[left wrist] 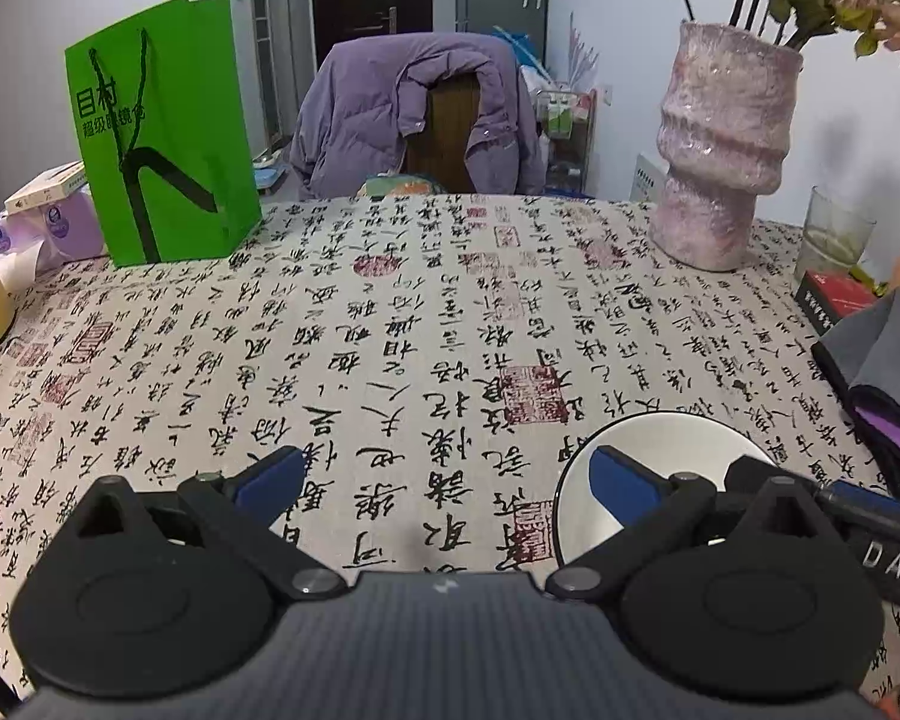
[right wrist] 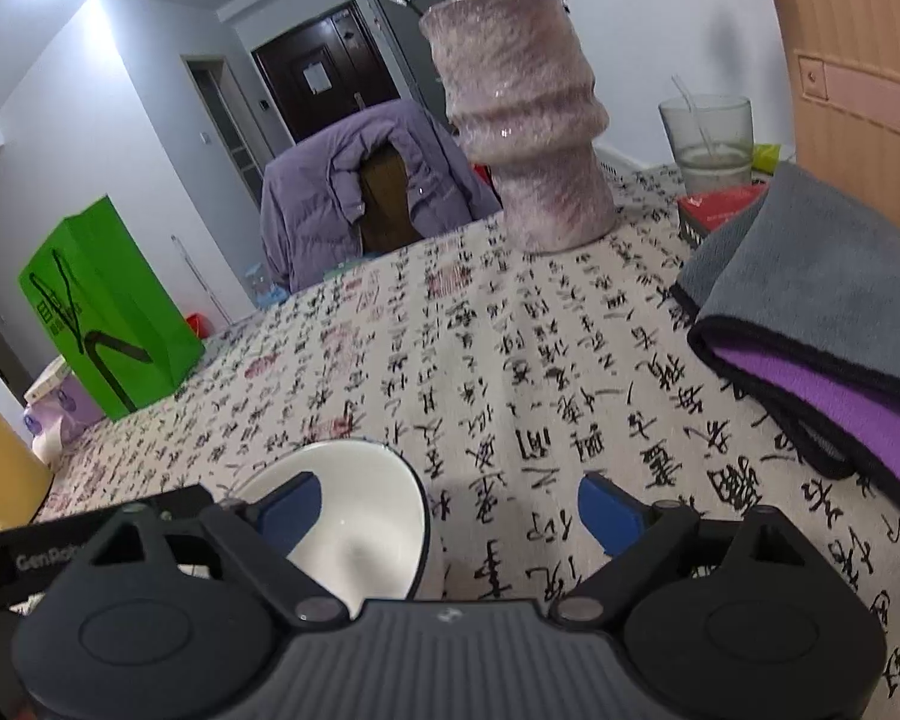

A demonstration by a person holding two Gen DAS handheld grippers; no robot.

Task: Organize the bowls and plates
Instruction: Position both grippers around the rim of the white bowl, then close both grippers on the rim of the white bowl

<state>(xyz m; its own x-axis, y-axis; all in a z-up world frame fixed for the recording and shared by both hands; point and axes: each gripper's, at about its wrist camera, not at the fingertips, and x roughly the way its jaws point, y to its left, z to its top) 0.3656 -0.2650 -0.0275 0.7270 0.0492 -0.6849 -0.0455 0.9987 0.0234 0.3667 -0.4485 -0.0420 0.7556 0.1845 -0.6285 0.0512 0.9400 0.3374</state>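
Note:
A white bowl with a thin dark rim (left wrist: 678,444) stands on the calligraphy-print tablecloth. In the left wrist view it lies at the lower right, behind my left gripper's right finger. My left gripper (left wrist: 447,483) is open and empty above the cloth, to the left of the bowl. In the right wrist view the same bowl (right wrist: 360,516) sits at the lower left, behind the left finger. My right gripper (right wrist: 447,507) is open and empty, with the bowl's right rim between its fingers. No plates are in view.
A pink textured vase (left wrist: 723,150) with flowers stands at the back right. A green paper bag (left wrist: 162,138) stands at the back left. A folded grey and purple cloth (right wrist: 822,312), a red box (right wrist: 720,207) and a glass (right wrist: 708,138) lie at the right. A chair with a purple jacket (left wrist: 414,114) is behind the table.

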